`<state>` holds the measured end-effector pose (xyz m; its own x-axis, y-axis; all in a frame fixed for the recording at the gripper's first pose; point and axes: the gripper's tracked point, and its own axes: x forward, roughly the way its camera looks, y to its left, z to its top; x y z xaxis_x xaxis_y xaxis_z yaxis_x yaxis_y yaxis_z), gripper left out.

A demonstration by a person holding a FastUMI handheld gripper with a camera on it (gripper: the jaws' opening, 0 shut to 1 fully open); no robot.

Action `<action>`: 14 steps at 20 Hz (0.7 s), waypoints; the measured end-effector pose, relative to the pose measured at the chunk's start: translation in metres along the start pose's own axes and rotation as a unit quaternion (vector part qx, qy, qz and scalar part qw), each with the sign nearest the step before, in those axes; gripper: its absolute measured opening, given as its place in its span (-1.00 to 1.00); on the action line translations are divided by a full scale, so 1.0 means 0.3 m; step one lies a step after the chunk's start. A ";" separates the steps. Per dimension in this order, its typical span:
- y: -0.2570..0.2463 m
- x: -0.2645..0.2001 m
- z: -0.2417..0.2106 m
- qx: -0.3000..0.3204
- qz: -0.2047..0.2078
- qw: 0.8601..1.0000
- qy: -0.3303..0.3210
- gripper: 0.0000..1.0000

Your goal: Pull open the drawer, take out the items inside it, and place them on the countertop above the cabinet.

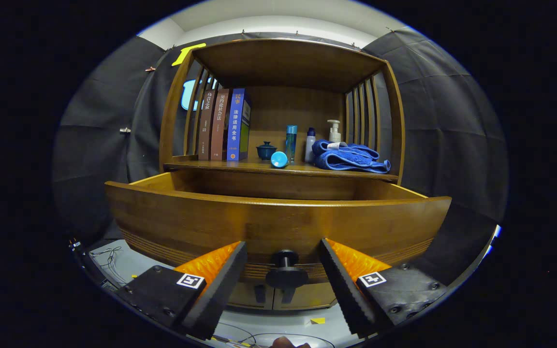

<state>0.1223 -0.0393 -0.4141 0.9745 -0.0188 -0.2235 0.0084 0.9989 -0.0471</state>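
Wooden brown cabinet [172, 111] with slatted sides, standing against the dark cloth wall. Wooden brown drawer [278, 222], curved front, pulled out toward the camera; its inside cannot be seen past the front board. Round black drawer knob [285, 270] at the front's lower middle, lying between the two fingers with a gap on either side. Tool [283, 282]: fingers spread wide, touching nothing. Worktop [240, 165] above the drawer carries, from one side to the other: three upright books [223, 124]; small dark blue lidded cup [266, 150]; light blue round cap [279, 159] near the front edge; tall teal bottle [291, 142]; white bottle with dark blue cap [310, 144]; white pump bottle [334, 130]; folded blue towel [348, 158] before the pump bottle.
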 end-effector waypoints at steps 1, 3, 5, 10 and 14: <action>0.003 0.030 0.014 0.004 0.001 1.000 -0.008 1.00; 0.007 0.070 0.017 0.004 0.000 1.000 -0.003 0.99; 0.005 0.111 0.015 0.006 0.000 1.000 0.000 0.99; 0.007 0.196 0.017 0.003 -0.001 1.000 0.002 0.99; 0.005 0.253 0.025 0.002 -0.002 1.000 0.004 0.99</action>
<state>0.1980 -0.0389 -0.4239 0.9729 -0.0225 -0.2303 0.0128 0.9990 -0.0433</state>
